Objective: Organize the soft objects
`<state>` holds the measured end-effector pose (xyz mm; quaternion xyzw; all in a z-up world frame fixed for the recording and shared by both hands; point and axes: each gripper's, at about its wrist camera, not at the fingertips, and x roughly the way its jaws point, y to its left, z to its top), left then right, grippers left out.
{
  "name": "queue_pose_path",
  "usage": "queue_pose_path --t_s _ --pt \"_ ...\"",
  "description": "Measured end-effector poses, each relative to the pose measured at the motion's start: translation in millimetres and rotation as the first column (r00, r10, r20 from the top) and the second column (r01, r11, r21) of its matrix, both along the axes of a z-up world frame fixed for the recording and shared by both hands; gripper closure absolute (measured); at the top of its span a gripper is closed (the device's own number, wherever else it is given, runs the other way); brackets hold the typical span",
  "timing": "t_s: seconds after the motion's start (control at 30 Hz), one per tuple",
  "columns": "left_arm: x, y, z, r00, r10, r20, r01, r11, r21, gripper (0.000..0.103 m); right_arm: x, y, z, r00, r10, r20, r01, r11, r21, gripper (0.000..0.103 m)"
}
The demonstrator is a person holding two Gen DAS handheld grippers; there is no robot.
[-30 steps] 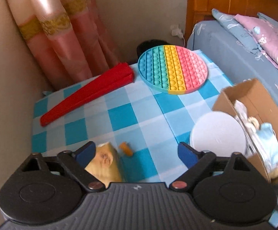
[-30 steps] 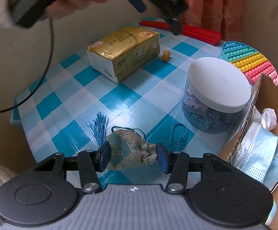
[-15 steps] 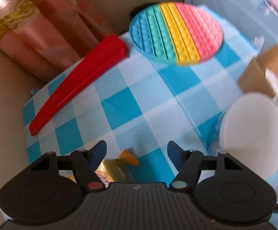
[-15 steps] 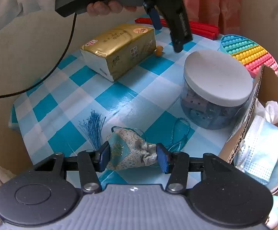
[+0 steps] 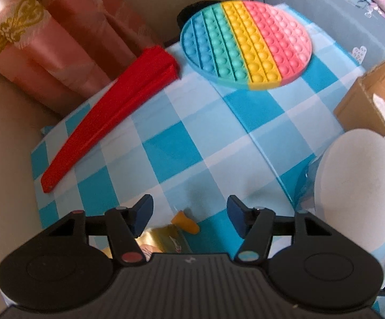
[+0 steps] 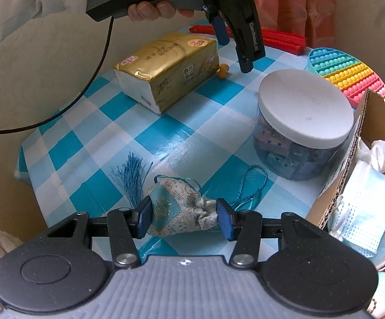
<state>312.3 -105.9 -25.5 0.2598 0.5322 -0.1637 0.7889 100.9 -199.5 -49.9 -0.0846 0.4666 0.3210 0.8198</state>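
Observation:
My right gripper (image 6: 184,219) is shut on a blue-and-silver brocade sachet pouch (image 6: 181,211), its tassel (image 6: 132,175) and cord lying on the checked tablecloth. My left gripper (image 5: 189,219) is open, hovering just above a small orange earplug (image 5: 185,222) beside a gold tissue pack (image 5: 163,240). In the right wrist view the left gripper (image 6: 235,50) hangs over the earplug (image 6: 223,69) next to the tissue pack (image 6: 168,66). A cardboard box (image 6: 338,188) at right holds face masks (image 6: 365,212) and soft items.
A clear jar with a white lid (image 6: 302,122) stands beside the box. A round rainbow pop-it (image 5: 245,45) and a red folded fan (image 5: 112,111) lie at the table's far side. Pink curtains (image 5: 46,42) and a wall close behind; a bed stands at right.
My left gripper has moved forward and down toward the earplug, and its jaws have narrowed. My right gripper keeps hold of the pouch, nearly still.

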Motion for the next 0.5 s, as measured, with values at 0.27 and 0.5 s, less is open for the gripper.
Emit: queue_pose_path --t_s 0.27,0.5 --pt "-6.7 12.4 18.2 0.997 -0.065 0.030 0.069 0.990 -0.124 0.028 -1.0 2.1 3.1 1.000 -0.006 0.010 0.006 1.000 0.004 0.047" --pt "-16.2 36.2 37.1 0.983 -0.168 0.069 0.178 0.966 -0.185 0.029 -2.4 5.1 3.5 1.000 0.002 0.011 -0.002 1.000 0.007 0.047"
